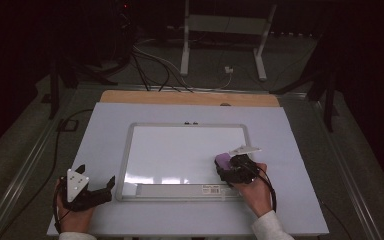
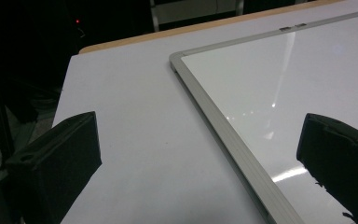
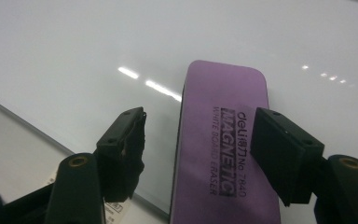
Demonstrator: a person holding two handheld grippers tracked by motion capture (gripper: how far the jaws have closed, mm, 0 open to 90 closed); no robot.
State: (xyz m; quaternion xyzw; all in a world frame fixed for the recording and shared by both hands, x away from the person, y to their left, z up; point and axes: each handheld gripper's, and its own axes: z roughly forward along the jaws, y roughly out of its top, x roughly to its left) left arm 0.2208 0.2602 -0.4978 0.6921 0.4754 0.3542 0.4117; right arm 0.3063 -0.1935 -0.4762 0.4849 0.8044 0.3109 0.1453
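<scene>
Purple eraser [image 3: 223, 149] lies on the whiteboard [image 1: 180, 150], long axis running between right gripper [image 3: 198, 140] jaws, which sit open and not touching it. Left gripper [image 2: 198, 154] wide, empty, far left.

Purple eraser [image 3: 223, 154], black lettering; white, seemingly silver-framed whiteboard [image 1: 180, 150]

The purple whiteboard eraser [image 3: 223, 149] runs off the bottom edge in the right gripper view, its near end cut away. From above, the right tongs [image 1: 228, 169] cover most of it. The whiteboard's label [image 1: 211, 188] is too small to read.
</scene>
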